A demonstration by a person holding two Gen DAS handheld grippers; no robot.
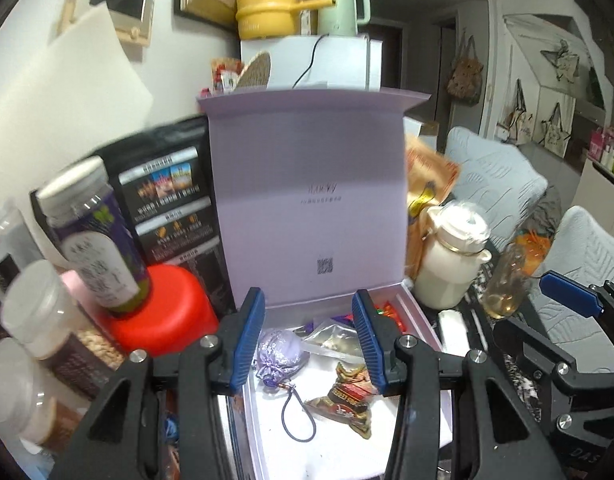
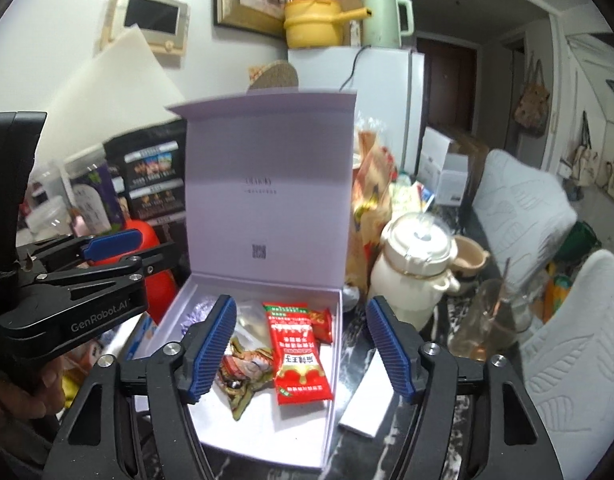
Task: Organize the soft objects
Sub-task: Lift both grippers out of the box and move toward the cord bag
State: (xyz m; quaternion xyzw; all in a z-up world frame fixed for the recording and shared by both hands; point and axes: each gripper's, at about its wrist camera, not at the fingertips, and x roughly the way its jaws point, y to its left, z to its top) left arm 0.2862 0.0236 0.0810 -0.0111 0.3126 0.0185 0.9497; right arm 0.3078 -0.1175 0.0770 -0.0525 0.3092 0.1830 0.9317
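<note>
Left hand-held gripper (image 1: 309,332) agape; right hand-held gripper (image 2: 303,344) agape.

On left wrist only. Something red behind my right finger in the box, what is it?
Observer: A large red snack packet lying flat in the lavender box, near its right wall.
Operator: Anything else hidden there?
Observer: A smaller red packet beside its far end.
Operator: Right hand-held gripper holding anything?
Observer: No. The right hand-held gripper is open and empty, over the box's right edge.
Operator: Table right of the box?
Observer: A flat white packet lies on the dark table, just outside the box wall.
</note>
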